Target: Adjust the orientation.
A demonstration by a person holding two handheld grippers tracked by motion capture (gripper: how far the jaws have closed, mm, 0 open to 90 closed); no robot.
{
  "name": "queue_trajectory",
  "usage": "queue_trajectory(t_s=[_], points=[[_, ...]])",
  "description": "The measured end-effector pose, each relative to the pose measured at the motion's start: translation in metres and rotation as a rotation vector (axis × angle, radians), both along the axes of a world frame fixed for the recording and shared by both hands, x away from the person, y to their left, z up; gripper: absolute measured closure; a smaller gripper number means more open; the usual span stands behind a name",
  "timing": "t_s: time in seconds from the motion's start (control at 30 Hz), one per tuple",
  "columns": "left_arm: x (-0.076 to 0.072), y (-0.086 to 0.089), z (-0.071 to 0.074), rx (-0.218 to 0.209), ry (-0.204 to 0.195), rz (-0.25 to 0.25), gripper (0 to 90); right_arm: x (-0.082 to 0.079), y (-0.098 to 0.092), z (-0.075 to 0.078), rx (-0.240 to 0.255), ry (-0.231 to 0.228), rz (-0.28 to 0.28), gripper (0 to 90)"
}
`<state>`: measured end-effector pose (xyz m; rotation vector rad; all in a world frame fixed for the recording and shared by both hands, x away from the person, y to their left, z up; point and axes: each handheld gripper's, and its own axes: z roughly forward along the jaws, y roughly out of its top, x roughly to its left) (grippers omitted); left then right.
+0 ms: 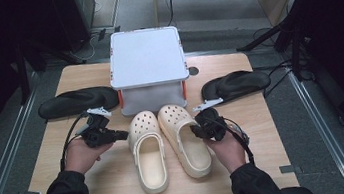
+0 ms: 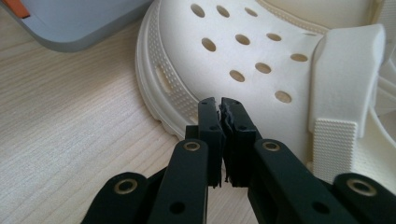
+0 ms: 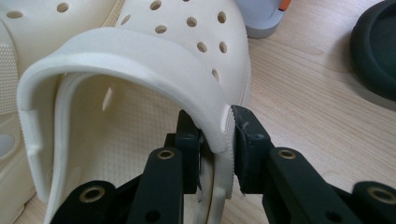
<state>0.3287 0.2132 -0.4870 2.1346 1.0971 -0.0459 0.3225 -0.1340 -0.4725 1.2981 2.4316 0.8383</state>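
Right claw (image 3: 217, 135) is pinching the right clog's (image 1: 184, 138) side wall and strap; left claw (image 2: 220, 112) is sitting closed, empty, beside the left clog (image 1: 148, 150). Both clogs are lying on the table (image 1: 116, 190).

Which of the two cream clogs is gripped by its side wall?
The cream perforated foam clog on the right: the right gripper pinches its wall. The left clog is ungripped.

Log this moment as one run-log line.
left gripper: shut, empty, beside left clog | right gripper: shut on right clog side wall and strap | box: behind clogs
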Motion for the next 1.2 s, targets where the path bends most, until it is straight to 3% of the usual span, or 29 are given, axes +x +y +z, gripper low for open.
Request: queue_trajectory(t_s=[0.13, 0.47, 0.7, 0.77, 0.9, 0.97, 1.03, 1.2], points=[[0.001, -0.007, -0.005, 0.019, 0.027, -0.024, 87.0, -0.002, 0.004, -0.001, 0.024, 0.018, 0.022, 71.5], [-0.003, -0.009, -0.005, 0.007, 0.027, -0.038, 86.9, -0.004, -0.001, -0.004, 0.099, 0.037, 0.046, 68.3], [-0.01, -0.015, -0.004, 0.013, 0.023, -0.056, 83.2, -0.007, 0.001, -0.005, 0.103, 0.027, 0.058, 68.2], [-0.008, -0.014, -0.004, -0.028, 0.06, -0.051, 80.7, -0.007, 0.0, -0.005, 0.108, 0.024, 0.065, 68.1], [-0.01, -0.016, -0.001, -0.04, 0.049, -0.063, 75.3, -0.004, -0.006, -0.005, 0.142, 0.026, 0.079, 62.7], [-0.011, -0.016, 0.003, -0.033, 0.036, -0.065, 72.1, -0.005, -0.008, -0.001, 0.162, 0.014, 0.082, 58.1], [-0.012, -0.016, 0.009, -0.063, 0.038, -0.065, 68.8, -0.008, -0.012, 0.005, 0.194, -0.008, 0.086, 55.4], [-0.016, -0.016, 0.024, -0.08, 0.015, -0.061, 63.6, -0.02, -0.023, 0.023, 0.266, -0.022, 0.078, 55.3]])
